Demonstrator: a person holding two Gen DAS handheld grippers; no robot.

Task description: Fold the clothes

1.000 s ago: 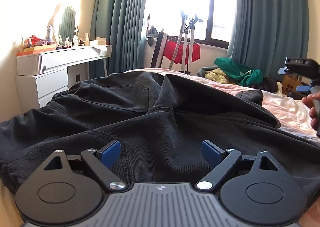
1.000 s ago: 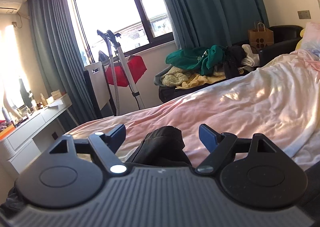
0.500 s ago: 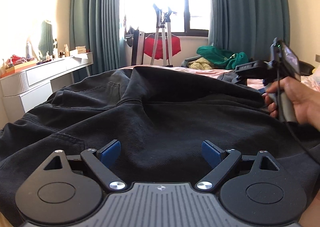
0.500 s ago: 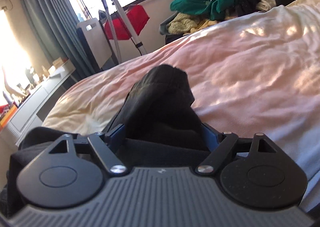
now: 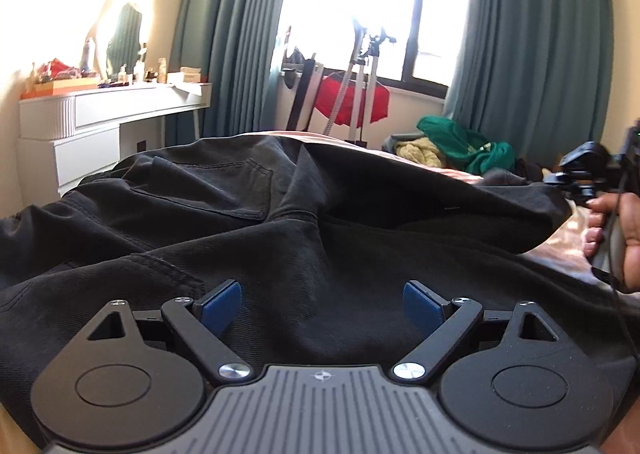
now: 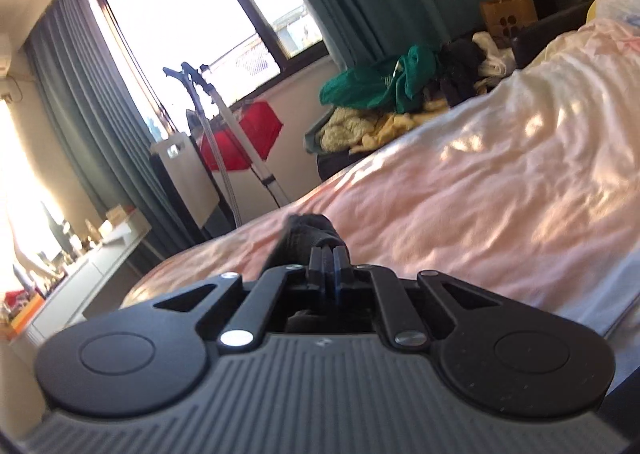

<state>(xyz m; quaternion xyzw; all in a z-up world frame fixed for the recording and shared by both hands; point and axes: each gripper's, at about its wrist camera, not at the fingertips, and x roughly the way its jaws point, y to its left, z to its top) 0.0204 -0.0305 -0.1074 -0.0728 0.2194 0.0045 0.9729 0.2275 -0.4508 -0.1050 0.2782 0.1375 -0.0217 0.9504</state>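
A pair of black jeans (image 5: 304, 222) lies spread over the pink bed, back pocket up, filling the left wrist view. My left gripper (image 5: 322, 304) is open just above the dark cloth near its front edge, with nothing between its blue pads. My right gripper (image 6: 329, 260) is shut on a bunched end of the black jeans (image 6: 308, 232) and holds it above the pink sheet. The right gripper also shows at the far right of the left wrist view (image 5: 588, 178), held in a hand at the jeans' right edge.
The pink bed sheet (image 6: 500, 190) stretches to the right. A white dresser (image 5: 100, 126) stands at the left. A garment steamer with a red item (image 5: 356, 102) stands under the window. A chair heaped with green and yellow clothes (image 6: 384, 94) sits beyond the bed.
My right gripper has closed on the bunched end of the jeans and lifted it off the sheet. My left gripper stays open over the cloth, shifted slightly.
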